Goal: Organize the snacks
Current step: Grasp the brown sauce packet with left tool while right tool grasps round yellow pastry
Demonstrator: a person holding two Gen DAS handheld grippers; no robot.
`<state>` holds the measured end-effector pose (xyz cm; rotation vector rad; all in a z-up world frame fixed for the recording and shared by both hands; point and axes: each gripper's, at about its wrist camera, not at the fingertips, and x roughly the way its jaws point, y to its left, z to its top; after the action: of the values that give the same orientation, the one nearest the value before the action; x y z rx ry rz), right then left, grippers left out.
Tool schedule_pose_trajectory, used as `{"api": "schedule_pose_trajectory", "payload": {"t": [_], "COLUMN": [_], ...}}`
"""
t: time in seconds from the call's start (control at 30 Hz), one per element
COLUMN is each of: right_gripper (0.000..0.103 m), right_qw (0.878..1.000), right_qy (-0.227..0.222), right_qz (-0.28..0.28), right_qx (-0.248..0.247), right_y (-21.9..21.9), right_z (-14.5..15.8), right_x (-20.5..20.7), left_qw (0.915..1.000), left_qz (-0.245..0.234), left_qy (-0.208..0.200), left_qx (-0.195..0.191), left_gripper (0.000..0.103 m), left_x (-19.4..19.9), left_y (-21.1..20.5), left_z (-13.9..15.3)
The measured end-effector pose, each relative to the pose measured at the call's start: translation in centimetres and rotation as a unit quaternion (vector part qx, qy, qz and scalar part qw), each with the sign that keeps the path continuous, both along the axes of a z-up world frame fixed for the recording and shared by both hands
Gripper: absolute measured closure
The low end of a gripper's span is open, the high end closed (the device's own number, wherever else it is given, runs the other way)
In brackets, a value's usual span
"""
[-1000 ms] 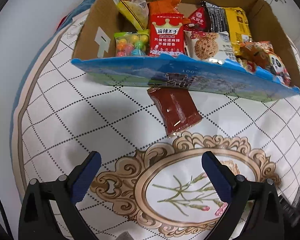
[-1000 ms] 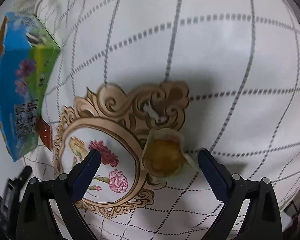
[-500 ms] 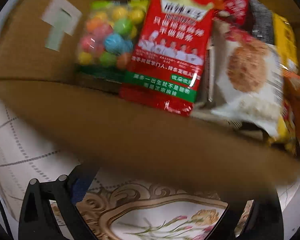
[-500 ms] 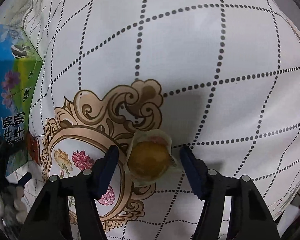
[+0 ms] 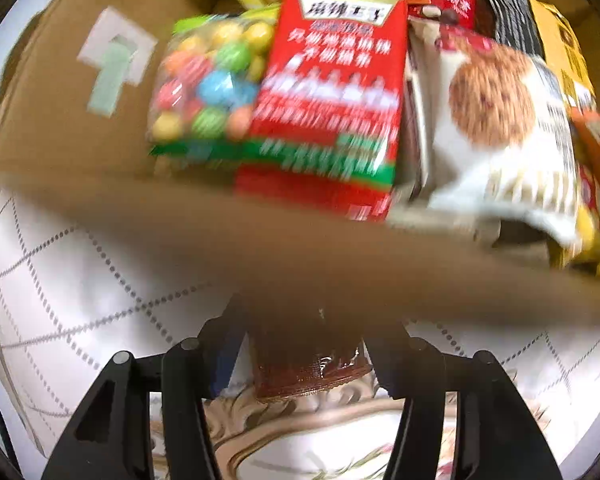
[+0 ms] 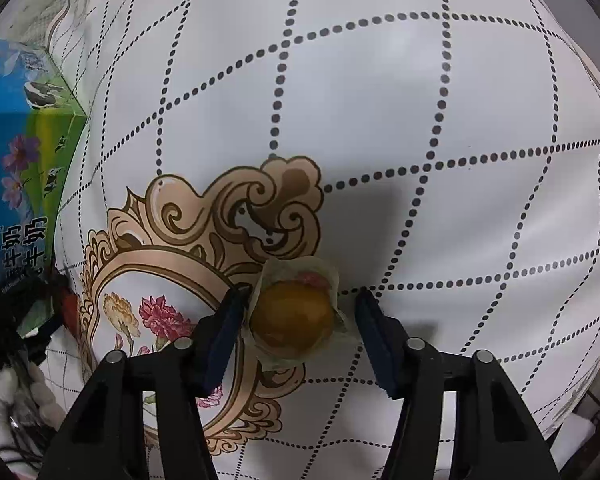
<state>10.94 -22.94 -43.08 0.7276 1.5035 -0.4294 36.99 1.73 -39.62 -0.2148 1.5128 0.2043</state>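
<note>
In the left wrist view my left gripper [image 5: 304,344] has its fingers close on both sides of a dark red snack packet [image 5: 308,364] lying against the near wall of the cardboard snack box [image 5: 260,248]. The box's rim hides the fingertips and the packet's far end. In the right wrist view my right gripper [image 6: 298,312] is partly closed around a round yellow pastry in a clear wrapper [image 6: 294,316] on the tablecloth; the left pad touches the wrapper, the right pad stands a little off it.
The box holds a red crown-printed packet [image 5: 328,92], a bag of coloured candy balls [image 5: 208,88], a cookie packet [image 5: 496,120] and other snacks. Its blue and green printed outside [image 6: 24,168] shows at the left of the right wrist view. A patterned tablecloth [image 6: 420,140] covers the table.
My left gripper moved forward to the box wall and narrowed around the red packet. My right gripper moved onto the pastry and narrowed from wide open to close around it.
</note>
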Motion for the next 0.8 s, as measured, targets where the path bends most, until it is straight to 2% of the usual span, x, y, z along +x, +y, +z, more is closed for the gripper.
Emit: {"api": "schedule_pose_trajectory", "payload": {"t": [0.07,0.2,0.43,0.57,0.63,0.8], "right_gripper": [0.05,0.051,0.053,0.054,0.054,0.053], "right_qw": [1.0,0.999,0.991,0.975,0.965,0.957], "right_qy": [-0.004,-0.013,-0.012,0.002,0.011,0.032], "right_qz": [0.013,0.052,0.133,0.217,0.257,0.288], "right_qx": [0.004,0.006,0.03,0.047,0.039,0.033], "right_y": [-0.2,0.6,3.8,7.5,9.2,11.5], "right_z": [0.2,1.1,1.9,1.7,1.5,0.3], "right_x": [-0.1,-0.2,-1.0,-1.2,-1.1,-0.8], "left_qw": [0.9999,0.9992,0.9966,0.9952,0.9949,0.9941], "left_qz": [-0.011,-0.04,-0.074,-0.082,-0.078,-0.083], "left_qy": [0.0,0.003,0.035,0.053,0.063,0.068], "left_qx": [0.003,0.008,0.004,0.008,0.006,0.011], "left_gripper": [0.05,0.05,0.05,0.05,0.05,0.049], "left_x": [-1.8,-6.2,-14.9,-18.4,-19.5,-20.9], "left_y": [-0.2,-1.0,-2.3,-2.8,-2.9,-2.6], "left_z": [0.5,1.8,3.2,2.9,2.2,1.0]}}
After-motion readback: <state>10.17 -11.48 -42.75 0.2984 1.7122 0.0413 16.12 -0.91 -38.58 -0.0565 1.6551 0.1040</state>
